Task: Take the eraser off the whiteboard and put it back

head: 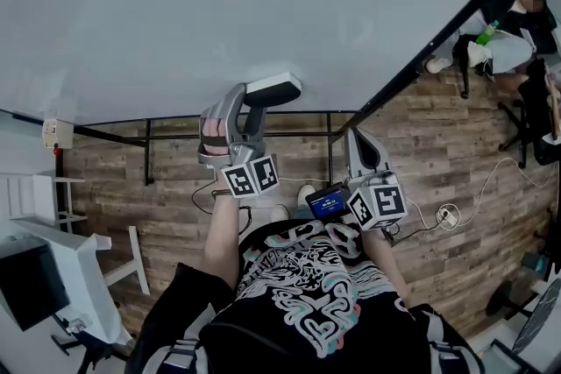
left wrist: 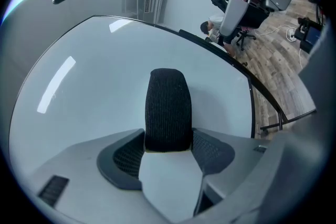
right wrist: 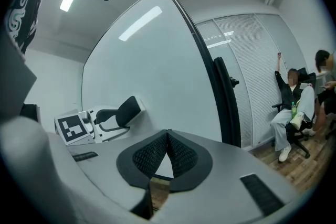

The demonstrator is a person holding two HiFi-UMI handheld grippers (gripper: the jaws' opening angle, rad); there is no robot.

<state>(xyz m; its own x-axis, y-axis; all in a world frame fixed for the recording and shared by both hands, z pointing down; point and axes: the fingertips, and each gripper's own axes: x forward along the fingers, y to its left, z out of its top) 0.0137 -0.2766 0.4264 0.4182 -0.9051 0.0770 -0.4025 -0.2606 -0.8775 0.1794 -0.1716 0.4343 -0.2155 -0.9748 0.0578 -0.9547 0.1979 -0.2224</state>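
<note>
Left gripper (head: 248, 105) fingers clamp the eraser (left wrist: 168, 107) at the whiteboard (head: 175, 13), contact unclear; right gripper (right wrist: 167, 140) fingers closed, empty; judged mid-task, with seating and release left.

The left gripper (left wrist: 168, 147) clamps the eraser (left wrist: 168, 110) between its two dark, ribbed pads (left wrist: 127, 153), jaws held apart by it. The eraser's black felt face is toward the camera, and its rounded far end points at the whiteboard (left wrist: 105, 92), which fills the middle of the view; contact with the board cannot be told. Pale streaks of light reflect on the board's left. Its black frame (left wrist: 226, 57) runs down the right. Beyond lies a wooden floor (left wrist: 283, 65), and far right the pale right gripper (left wrist: 229, 26).
</note>
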